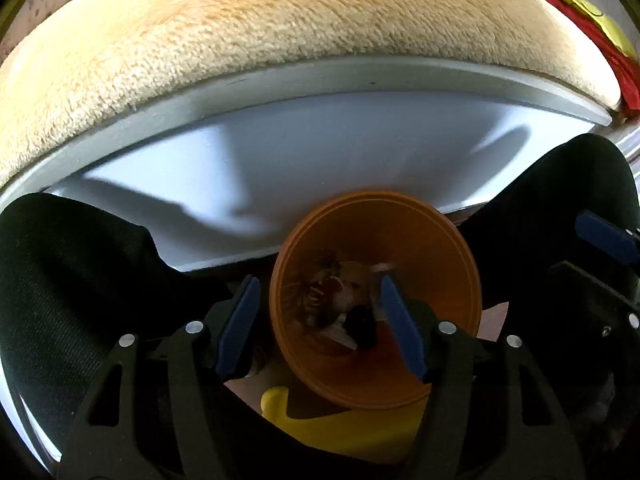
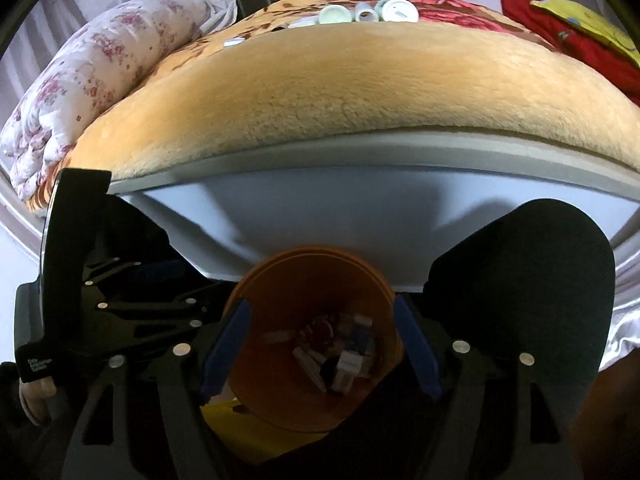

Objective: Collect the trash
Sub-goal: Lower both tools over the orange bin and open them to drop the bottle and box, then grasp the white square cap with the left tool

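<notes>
Both your claws hang open and empty over the orange bin [image 2: 312, 344]: right claw [image 2: 320, 352] centred above its mouth, left claw [image 1: 320, 324] straddling its left rim.

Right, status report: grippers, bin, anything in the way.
Left gripper open, right gripper open, both empty, above orange bin. Trash lies inside the bin. Small items remain on the blanket. Nothing blocking.

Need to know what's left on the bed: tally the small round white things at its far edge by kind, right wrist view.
Lids, flat: 2
Roll, on its side: 1
Small flat caps, nearer left: 2, blurry
Total: 5
</notes>
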A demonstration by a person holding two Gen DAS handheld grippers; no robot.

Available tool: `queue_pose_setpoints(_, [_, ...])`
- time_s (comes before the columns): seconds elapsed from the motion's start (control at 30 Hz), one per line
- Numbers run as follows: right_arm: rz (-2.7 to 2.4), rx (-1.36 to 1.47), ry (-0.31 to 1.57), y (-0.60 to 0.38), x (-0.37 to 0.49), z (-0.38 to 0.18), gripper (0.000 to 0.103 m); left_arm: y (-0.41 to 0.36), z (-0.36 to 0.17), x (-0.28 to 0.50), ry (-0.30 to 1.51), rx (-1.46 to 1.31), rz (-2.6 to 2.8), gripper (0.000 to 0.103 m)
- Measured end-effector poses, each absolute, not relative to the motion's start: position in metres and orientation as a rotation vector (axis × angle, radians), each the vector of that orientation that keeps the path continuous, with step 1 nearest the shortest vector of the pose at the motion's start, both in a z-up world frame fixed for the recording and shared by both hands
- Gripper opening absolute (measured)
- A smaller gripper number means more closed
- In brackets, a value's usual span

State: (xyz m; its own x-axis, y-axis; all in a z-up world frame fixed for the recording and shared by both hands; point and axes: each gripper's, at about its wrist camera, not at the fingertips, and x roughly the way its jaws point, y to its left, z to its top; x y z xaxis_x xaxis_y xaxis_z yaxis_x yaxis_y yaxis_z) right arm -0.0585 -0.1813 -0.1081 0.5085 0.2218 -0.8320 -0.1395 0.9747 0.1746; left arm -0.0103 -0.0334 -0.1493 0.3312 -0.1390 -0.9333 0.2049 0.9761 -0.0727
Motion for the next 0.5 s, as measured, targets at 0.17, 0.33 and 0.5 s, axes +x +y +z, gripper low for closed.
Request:
queue_pose_setpoints(0.17, [0.205, 0.107, 0.999, -0.191, -0.061, -0.104, 0.076, -0.027, -0.143, -0.014, 1.184, 0.040, -0.218, 0.065])
queue_pose_setpoints(0.33, [0.199, 0.099, 0.967, -0.194, -0.067, -0.096, 0.078, -0.016, -0.108, -0.021, 1.082, -0.010, -0.214, 0.068])
queue_pose_setpoints(0.5, [0.191, 0.085, 0.922, -0.193, -0.071, -0.087, 0.078, 0.006, -0.061, -0.003, 0.956, -0.035, -0.179, 0.076])
